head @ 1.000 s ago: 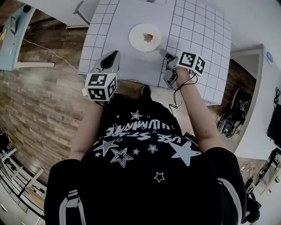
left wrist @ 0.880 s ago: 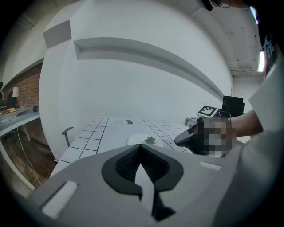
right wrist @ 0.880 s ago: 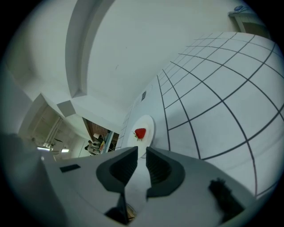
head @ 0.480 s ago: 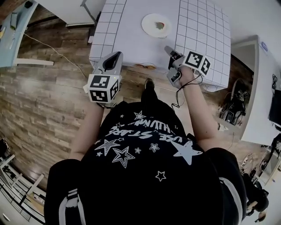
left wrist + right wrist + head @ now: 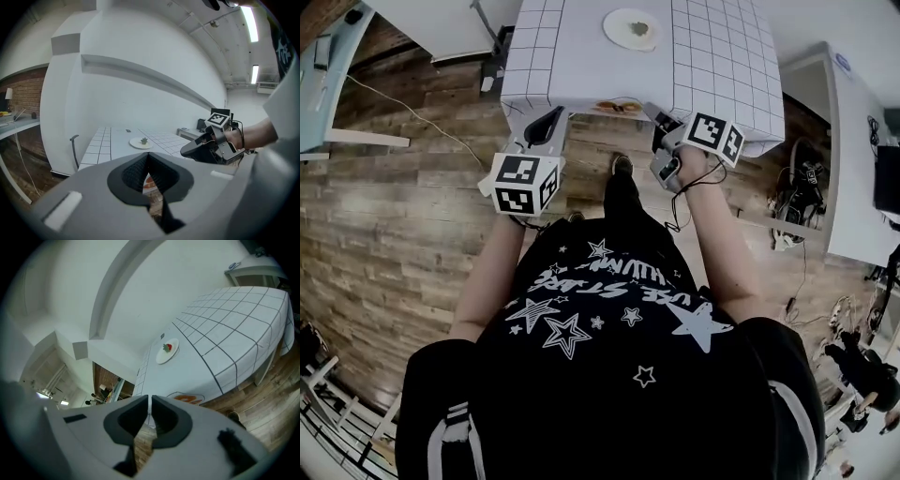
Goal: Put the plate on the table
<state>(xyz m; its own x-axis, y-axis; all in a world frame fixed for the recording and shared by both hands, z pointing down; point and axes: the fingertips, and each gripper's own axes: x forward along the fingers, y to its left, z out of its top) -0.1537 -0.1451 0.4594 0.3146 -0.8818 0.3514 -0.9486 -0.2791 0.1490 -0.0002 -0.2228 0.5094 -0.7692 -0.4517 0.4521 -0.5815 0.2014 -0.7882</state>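
**Plate down, both grippers clear of the worktop**

The plate [image 5: 630, 29] sits flat on the white gridded worktop [image 5: 581, 58], well in from the near edge, with a small red-and-green morsel [image 5: 167, 348] on it. The placing looks done. What remains is to stay clear: I would keep both grippers low and off the hanging cloth so nothing tugs it.

The left gripper [image 5: 553, 116] is closed and empty. The right gripper [image 5: 655, 113] has just been closing; its jaws stand nearly together with nothing between them. Both hang beyond the worktop's edge, above the wooden floor [image 5: 394, 216].

Only the head view shows both grippers' distance from the plate. The right gripper view alone makes the morsel's colours plain, and the left gripper view shows the right gripper side-on.
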